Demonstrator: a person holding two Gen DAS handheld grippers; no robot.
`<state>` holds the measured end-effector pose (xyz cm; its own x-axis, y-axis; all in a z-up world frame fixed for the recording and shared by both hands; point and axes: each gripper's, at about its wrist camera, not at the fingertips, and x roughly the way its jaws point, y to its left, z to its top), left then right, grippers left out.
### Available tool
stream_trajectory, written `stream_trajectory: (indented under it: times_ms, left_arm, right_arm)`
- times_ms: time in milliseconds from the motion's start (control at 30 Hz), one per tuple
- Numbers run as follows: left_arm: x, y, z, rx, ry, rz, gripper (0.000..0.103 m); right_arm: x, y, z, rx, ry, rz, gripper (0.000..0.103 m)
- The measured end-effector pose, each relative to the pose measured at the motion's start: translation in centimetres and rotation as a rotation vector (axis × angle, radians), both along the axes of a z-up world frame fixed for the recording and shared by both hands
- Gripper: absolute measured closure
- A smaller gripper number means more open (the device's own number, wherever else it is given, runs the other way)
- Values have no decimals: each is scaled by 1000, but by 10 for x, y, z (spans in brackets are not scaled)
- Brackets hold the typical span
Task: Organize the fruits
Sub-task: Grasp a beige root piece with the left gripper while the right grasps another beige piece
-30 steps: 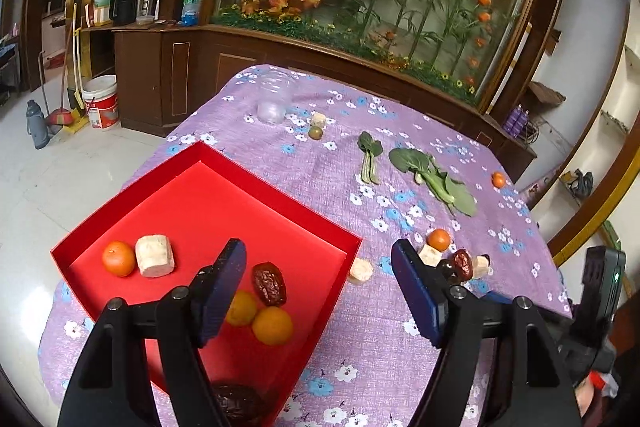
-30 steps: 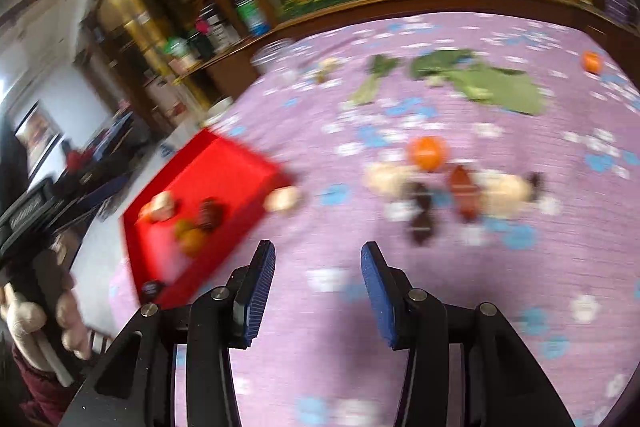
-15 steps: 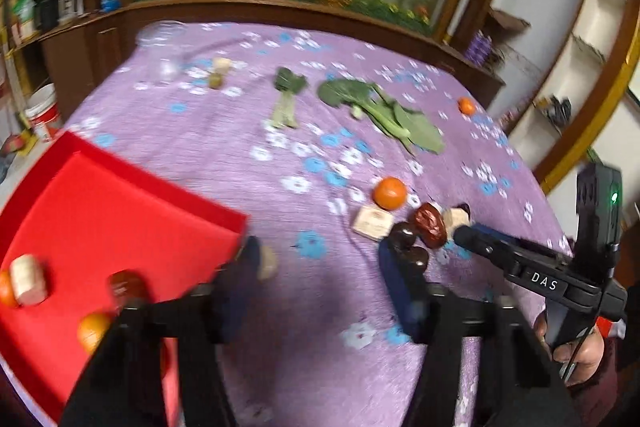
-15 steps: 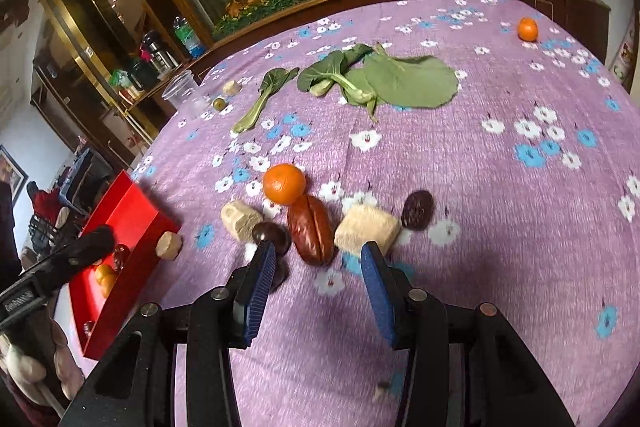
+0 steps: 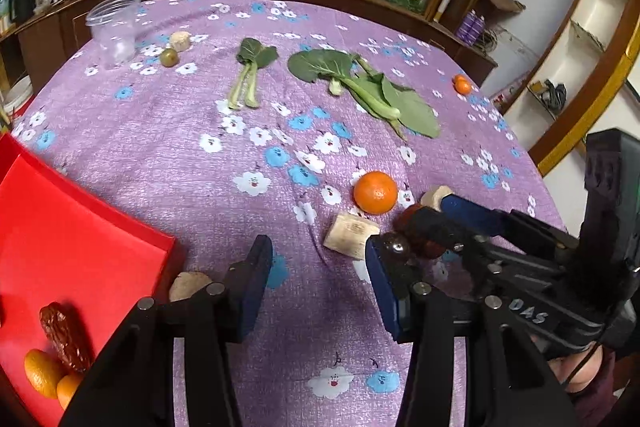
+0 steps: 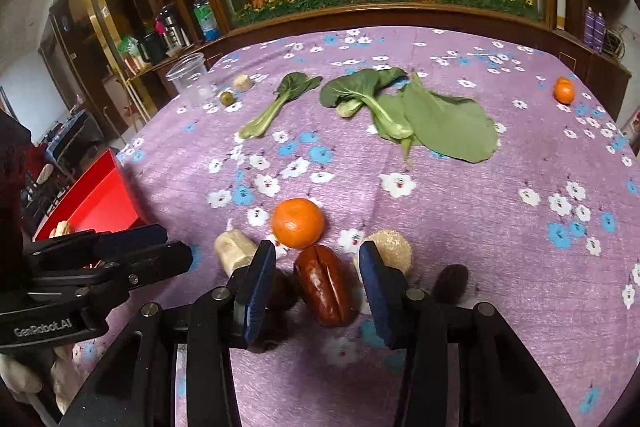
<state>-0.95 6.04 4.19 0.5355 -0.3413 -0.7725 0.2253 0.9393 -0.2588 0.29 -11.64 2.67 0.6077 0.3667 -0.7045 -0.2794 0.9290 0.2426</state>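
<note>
Right gripper [image 6: 316, 291] jaws wide open, empty, straddling red date [image 6: 326, 285] just below orange [image 6: 297, 223]. Close squarely, avoid neighbouring pieces. Left gripper [image 5: 318, 291] open, empty.

table [image 6: 520, 247] | purple floral cloth | fruit, greens [image 6: 436, 119], red tray [image 5: 80, 247], cup [image 5: 114, 27]

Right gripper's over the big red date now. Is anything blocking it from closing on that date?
Nothing lies between the open right gripper and the glossy red-brown date, which sits in the gap. A dark round fruit crowds the left finger's outer side, and a pale tan chunk lies behind the right finger.
</note>
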Motion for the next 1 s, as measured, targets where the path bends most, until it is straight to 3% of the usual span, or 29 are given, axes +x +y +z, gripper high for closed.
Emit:
stream_trajectory:
  times_ms: [167, 300, 433, 567, 733, 867, 933, 1000]
  left_arm:
    - [4, -23, -6, 52, -19, -80, 56]
    - [11, -41, -10, 109, -56, -136, 56]
    - [18, -47, -11, 104, -68, -155, 56]
    - [15, -46, -8, 121, -76, -150, 74]
    - [15, -32, -11, 78, -51, -129, 74]
    - [17, -41, -21, 136, -40, -140, 70]
    - [18, -42, -25, 143, -43, -142, 70]
    - [20, -41, -26, 132, -39, -146, 70]
  right_arm:
    - [-7, -21, 2, 17, 8, -55, 55]
    - [-12, -51, -1, 95, 27, -116, 55]
    - [-15, -61, 2, 113, 2, -134, 55]
    - [-10, -52, 2, 85, 14, -105, 55]
    - [6, -38, -3, 16, 32, -87, 55]
    - [22, -28, -5, -19, 38, -78, 55]
    - [33, -25, -8, -64, 59, -97, 55]
    - [37, -25, -11, -47, 62, -83, 55]
